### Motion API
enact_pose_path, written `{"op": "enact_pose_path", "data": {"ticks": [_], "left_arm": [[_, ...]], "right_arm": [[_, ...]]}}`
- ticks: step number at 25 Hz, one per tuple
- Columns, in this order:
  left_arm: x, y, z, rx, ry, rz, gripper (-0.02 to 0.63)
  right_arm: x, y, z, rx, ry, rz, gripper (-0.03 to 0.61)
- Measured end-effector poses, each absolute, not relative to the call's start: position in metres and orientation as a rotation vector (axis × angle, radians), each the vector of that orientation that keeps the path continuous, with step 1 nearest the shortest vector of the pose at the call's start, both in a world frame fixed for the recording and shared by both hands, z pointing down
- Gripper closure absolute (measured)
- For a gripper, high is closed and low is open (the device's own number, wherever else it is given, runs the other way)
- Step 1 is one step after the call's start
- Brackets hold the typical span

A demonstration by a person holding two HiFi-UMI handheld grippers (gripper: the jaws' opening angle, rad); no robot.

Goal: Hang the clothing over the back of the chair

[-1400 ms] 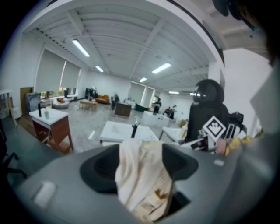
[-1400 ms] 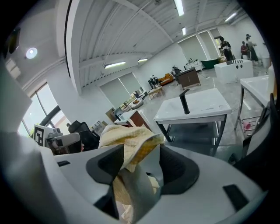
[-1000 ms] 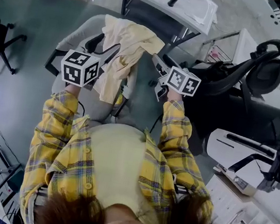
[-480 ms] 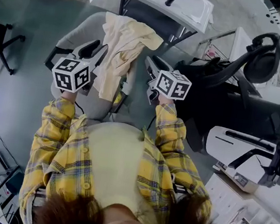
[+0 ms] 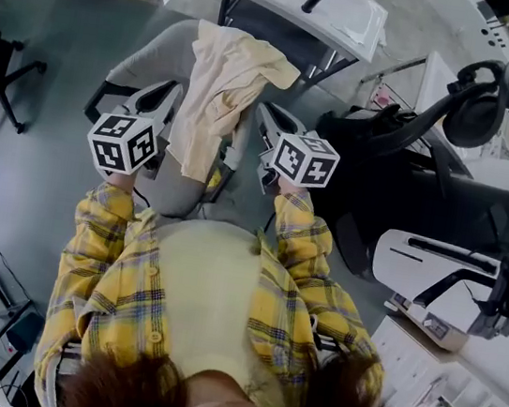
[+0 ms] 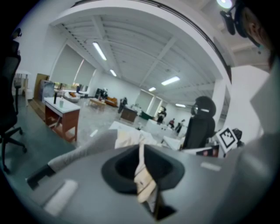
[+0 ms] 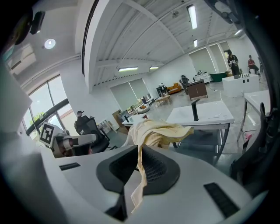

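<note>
Left gripper (image 5: 161, 97) and right gripper (image 5: 272, 120) retreated, jaws closing empty; we judged the cream shirt (image 5: 217, 88) hung over the chair back's (image 5: 154, 52) top edge, withdrawal next.

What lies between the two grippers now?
In the head view, the yellow clothing, draped over the grey chair back, hangs between the left gripper and the right gripper, whose jaws are closing on nothing.
</note>
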State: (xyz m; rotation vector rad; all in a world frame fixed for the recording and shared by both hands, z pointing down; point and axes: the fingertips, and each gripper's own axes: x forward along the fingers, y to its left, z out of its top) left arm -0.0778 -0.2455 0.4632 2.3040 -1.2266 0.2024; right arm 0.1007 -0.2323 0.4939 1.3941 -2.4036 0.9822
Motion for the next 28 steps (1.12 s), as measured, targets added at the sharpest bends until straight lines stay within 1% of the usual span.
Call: {"op": "enact_pose_path", "data": {"ticks": [12,28], "left_arm": [[-0.104,-0.230,0.480,2.237,-1.315,0.252,0.594],[-0.121,-0.217,0.489,2.193,-1.362,0.287,0.594]], "right_arm": [[0.075,-0.224,0.490,1.376,-2.418,0.935,0.563],[0.060,-0.219,0.495,1.341,-2.400,0.917,0.563]]}}
